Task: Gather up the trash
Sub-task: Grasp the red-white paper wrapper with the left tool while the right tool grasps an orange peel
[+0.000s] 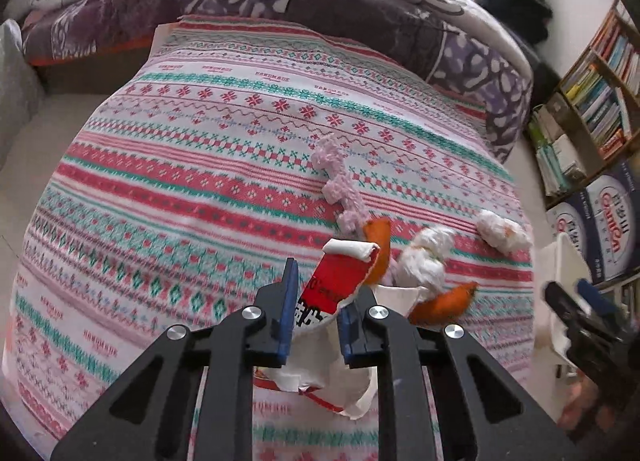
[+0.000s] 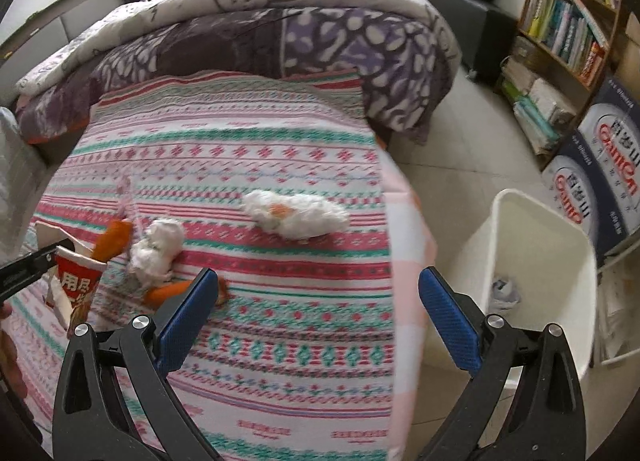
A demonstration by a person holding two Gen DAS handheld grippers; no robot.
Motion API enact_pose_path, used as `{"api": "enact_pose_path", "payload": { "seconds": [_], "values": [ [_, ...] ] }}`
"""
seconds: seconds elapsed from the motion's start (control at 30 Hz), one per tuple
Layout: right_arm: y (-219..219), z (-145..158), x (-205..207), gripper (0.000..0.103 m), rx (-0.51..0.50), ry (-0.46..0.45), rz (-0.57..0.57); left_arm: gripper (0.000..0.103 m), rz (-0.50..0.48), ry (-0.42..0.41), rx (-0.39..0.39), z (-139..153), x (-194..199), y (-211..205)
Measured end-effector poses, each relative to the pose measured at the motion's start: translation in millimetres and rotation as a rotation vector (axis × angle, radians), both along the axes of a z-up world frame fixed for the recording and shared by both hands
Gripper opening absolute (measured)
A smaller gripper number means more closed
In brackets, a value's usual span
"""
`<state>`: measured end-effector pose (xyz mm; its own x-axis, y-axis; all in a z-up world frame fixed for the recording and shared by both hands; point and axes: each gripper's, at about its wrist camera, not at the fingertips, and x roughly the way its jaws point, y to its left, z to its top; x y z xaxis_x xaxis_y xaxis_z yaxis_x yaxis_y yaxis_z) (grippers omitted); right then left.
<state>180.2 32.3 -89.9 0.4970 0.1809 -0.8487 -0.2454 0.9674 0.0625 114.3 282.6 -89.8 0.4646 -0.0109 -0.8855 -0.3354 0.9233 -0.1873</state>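
Observation:
My left gripper (image 1: 316, 313) is shut on a torn red and white paper wrapper (image 1: 336, 281) and holds it over the patterned bed sheet (image 1: 180, 181); the wrapper also shows in the right wrist view (image 2: 78, 285). Beside it lie orange peel pieces (image 1: 444, 303), a crumpled white tissue (image 1: 424, 261), a second tissue wad (image 1: 502, 231) and a pink knitted strip (image 1: 340, 185). My right gripper (image 2: 316, 309) is open and empty above the bed's right edge, near the tissue wad (image 2: 296, 213). A white trash bin (image 2: 548, 261) stands on the floor to the right.
A folded purple quilt (image 2: 320, 41) lies across the head of the bed. A bookshelf (image 2: 568, 21) and blue printed boxes (image 2: 600, 173) stand along the right wall. A crumpled paper (image 2: 506, 291) lies inside the bin. Tiled floor (image 2: 460, 141) runs between bed and shelf.

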Motion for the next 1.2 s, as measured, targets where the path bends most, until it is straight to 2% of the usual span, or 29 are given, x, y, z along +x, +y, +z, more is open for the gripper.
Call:
{"api": "enact_pose_path", "payload": {
  "seconds": [0.2, 0.3, 0.37, 0.47, 0.53, 0.63, 0.73, 0.9, 1.0, 1.07, 1.1, 1.2],
  "values": [
    [15.7, -4.6, -3.2, 0.095, 0.147, 0.116, 0.016, 0.018, 0.037, -0.016, 0.006, 25.0, -40.9, -4.9],
    [31.1, -3.4, -9.4, 0.095, 0.166, 0.117, 0.032, 0.018, 0.079, -0.017, 0.064, 37.5, -65.7, -6.2],
    [43.0, -2.6, -14.6, 0.092, 0.166, 0.108, 0.059, 0.018, 0.128, -0.049, 0.075, 51.1, -83.8, -0.6],
    [63.9, -5.4, -24.9, 0.086, 0.149, 0.098, 0.107, 0.018, 0.182, -0.108, 0.093, 70.2, -99.9, 8.6],
    [84.1, -9.5, -33.6, 0.079, 0.103, 0.074, 0.17, 0.018, 0.203, -0.146, 0.082, 80.1, -107.3, 16.5],
    [103.8, -16.8, -45.4, 0.075, 0.041, 0.04, 0.22, 0.018, 0.225, -0.176, 0.068, 88.7, -112.5, 26.8],
    [123.2, -27.2, -51.8, 0.071, 0.01, 0.035, 0.251, 0.018, 0.232, -0.179, 0.067, 90.3, -115.5, 32.5],
    [150.0, -38.0, -60.3, 0.07, -0.09, -0.072, 0.318, 0.018, 0.234, -0.174, 0.067, 88.9, -122.9, 40.2],
    [160.6, -48.7, -59.6, 0.066, -0.132, -0.085, 0.352, 0.018, 0.253, -0.163, 0.065, 85.4, -128.6, 50.0],
    [165.7, -56.9, -60.0, 0.054, -0.153, -0.094, 0.371, 0.018, 0.266, -0.156, 0.061, 82.7, -131.3, 55.2],
    [166.7, -57.5, -61.5, 0.052, -0.152, -0.108, 0.38, 0.018, 0.272, -0.153, 0.058, 81.8, -131.9, 57.3],
    [163.4, -54.4, -62.3, 0.041, -0.074, -0.095, 0.404, 0.018, 0.282, -0.15, 0.059, 80.0, -133.7, 61.5]
  ]
}}
